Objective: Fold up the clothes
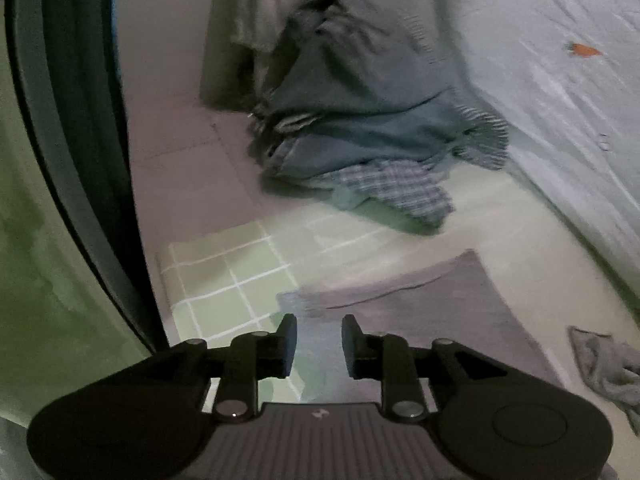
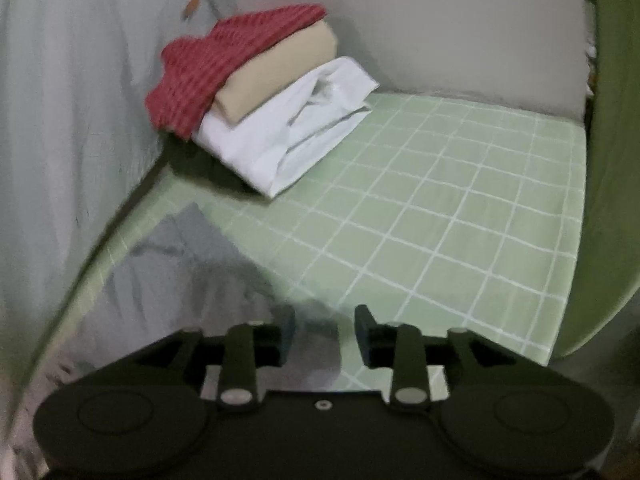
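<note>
Risk first: both tongs hover with nothing held, so a sloppy pinch could catch the sheet along with the cloth. Flat grey garment (image 1: 420, 300) lies spread on the pale green bed sheet with white grid lines (image 2: 440, 208), just ahead of the left tongs (image 1: 319, 352), whose jaws stand apart and empty. Right tongs (image 2: 325, 336) also apart and empty, over the same grey garment's other edge (image 2: 180, 280). Heap of unfolded clothes, dark blue-grey fabric over a blue plaid piece (image 1: 360, 128), sits further back on the bed. Finished stack near the wall: red knitted top (image 2: 208, 68) on a beige folded piece (image 2: 280, 72) on a white folded shirt (image 2: 292, 136). Small crumpled grey cloth (image 1: 608, 368) lies at the left view's right edge. Likely failures: grabbing one layer only, uneven corners giving a skewed fold, or dragging the garment into the heap. Motion blur makes edges hard to judge.
</note>
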Motion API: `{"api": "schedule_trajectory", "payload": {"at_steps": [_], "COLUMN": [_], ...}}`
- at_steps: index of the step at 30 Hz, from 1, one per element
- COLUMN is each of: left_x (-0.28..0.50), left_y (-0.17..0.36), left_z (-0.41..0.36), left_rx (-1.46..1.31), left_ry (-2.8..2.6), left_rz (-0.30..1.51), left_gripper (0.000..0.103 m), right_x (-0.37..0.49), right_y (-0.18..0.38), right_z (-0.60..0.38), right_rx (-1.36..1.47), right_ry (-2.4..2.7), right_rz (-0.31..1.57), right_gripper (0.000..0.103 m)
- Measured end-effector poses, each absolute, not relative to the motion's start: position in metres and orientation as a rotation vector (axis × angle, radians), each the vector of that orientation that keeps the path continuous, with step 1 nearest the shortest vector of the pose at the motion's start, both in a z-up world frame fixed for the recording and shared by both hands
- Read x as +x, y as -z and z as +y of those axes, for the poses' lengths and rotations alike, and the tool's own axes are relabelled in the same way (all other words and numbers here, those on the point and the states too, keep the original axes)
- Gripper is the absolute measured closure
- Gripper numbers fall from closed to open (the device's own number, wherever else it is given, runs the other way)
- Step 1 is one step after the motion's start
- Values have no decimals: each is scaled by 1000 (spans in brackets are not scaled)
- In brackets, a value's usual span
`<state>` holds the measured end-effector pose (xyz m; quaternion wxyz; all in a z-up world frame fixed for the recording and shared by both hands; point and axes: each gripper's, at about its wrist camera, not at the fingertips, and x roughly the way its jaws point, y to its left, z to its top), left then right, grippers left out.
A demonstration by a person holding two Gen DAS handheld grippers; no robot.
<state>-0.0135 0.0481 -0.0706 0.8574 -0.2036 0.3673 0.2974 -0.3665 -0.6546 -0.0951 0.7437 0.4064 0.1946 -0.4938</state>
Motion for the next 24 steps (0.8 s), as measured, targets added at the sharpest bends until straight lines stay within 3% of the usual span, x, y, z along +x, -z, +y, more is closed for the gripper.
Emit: {"api": "schedule_trajectory", "payload": {"at_steps": [5,13,24], "left_x": [-3,41,84], "left_y": [67,103,129], "left_z": [-2,-128,-227], "left_rx": [-370,-262,18], "left_ry": [-492,-143,69], "left_rz": [815,1045,1150], "left_gripper": [62,43,37], "right_x": [-378,-342,-285], "right_y": [95,114,115], "right_z": [-665,-687,-639], "right_rx": [982,933,603], "right_ry": [1120,1173,1083], "right_rz": [325,477,670], "right_gripper": [60,57,51]}}
